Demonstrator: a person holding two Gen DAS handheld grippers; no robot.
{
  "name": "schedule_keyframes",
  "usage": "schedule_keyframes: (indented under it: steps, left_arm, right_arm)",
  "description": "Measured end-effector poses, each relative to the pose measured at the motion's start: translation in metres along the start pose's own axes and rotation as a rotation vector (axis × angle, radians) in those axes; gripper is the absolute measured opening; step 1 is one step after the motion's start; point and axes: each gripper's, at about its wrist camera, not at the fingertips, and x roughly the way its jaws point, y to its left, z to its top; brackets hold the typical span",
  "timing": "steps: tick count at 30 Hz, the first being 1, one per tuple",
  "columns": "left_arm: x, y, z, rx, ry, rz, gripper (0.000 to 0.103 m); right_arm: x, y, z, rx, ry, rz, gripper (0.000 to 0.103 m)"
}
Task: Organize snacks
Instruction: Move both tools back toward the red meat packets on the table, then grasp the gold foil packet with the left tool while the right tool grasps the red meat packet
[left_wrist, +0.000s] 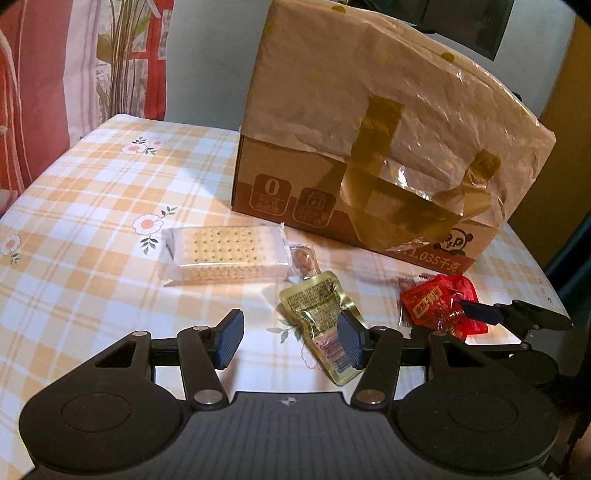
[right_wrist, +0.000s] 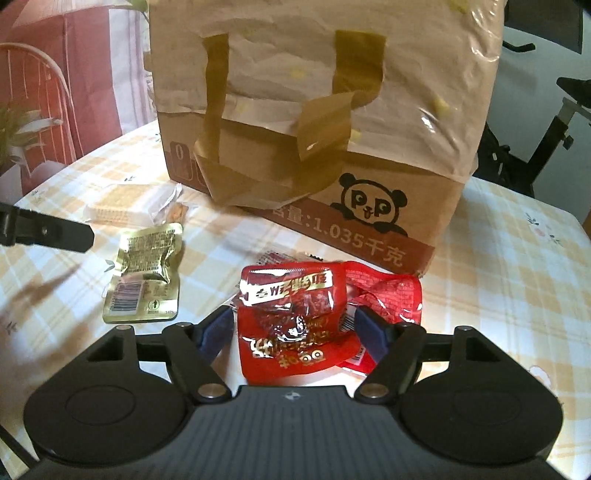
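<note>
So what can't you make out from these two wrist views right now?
- Cardboard box opening: cut off by the top edge in both views, so its contents are unseen.
- Small brown snack: half hidden by the gold pouch in the left view, blurred in the right.
- Right tongs around the red packet: whether the pads press it is unclear.
- Cracker pack: blurred in the right view.
</note>
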Motion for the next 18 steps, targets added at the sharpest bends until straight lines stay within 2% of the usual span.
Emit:
schedule_keyframes:
  steps: [9, 18]
  left_arm:
    - [0.002, -0.002, -0.004, 0.003, 0.02, -0.014, 0.059]
    - [0.012, -0.008, -0.007, 0.012, 0.053, -0.031, 0.059]
  right_arm:
    - [-0.013, -0.002, -0.013, -0.001, -0.064, 0.024, 0.064]
    - [-0.022, -0.016, -0.017, 0.082, -0.119, 0.052, 0.063]
